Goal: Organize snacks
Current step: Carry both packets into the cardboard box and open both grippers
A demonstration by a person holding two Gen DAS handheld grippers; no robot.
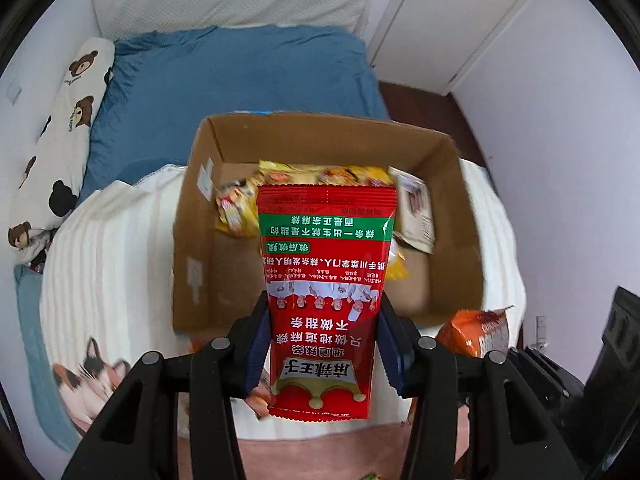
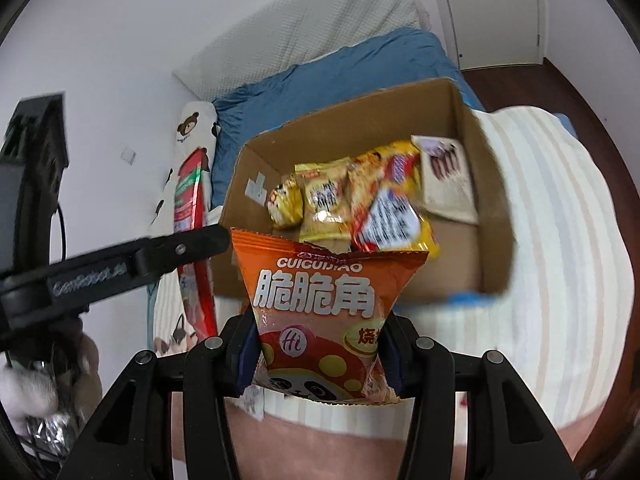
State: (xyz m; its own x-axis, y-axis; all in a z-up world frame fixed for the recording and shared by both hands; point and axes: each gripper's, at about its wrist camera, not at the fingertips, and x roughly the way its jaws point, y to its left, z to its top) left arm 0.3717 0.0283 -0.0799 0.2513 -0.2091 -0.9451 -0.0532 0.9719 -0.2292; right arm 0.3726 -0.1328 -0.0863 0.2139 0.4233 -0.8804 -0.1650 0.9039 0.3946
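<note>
Left hand-held gripper (image 1: 325, 354): pinching a red spicy-strip packet (image 1: 326, 280), above the box's near side
Right hand-held gripper (image 2: 320, 354): pinching an orange CUICUIJIAO snack bag (image 2: 320, 300)
Cardboard box (image 1: 452, 208): open on a striped blanket (image 1: 108, 264); yellow snack packets (image 2: 360, 200) inside

Red snack pouch (image 1: 326, 300) with green band, upright at frame centre, printed text upside down. Orange chip bag (image 2: 320, 316) upright, lower centre, top edge crumpled. Open cardboard box (image 2: 494, 216) behind, upper centre, holding yellow packets (image 2: 320, 200).
</note>
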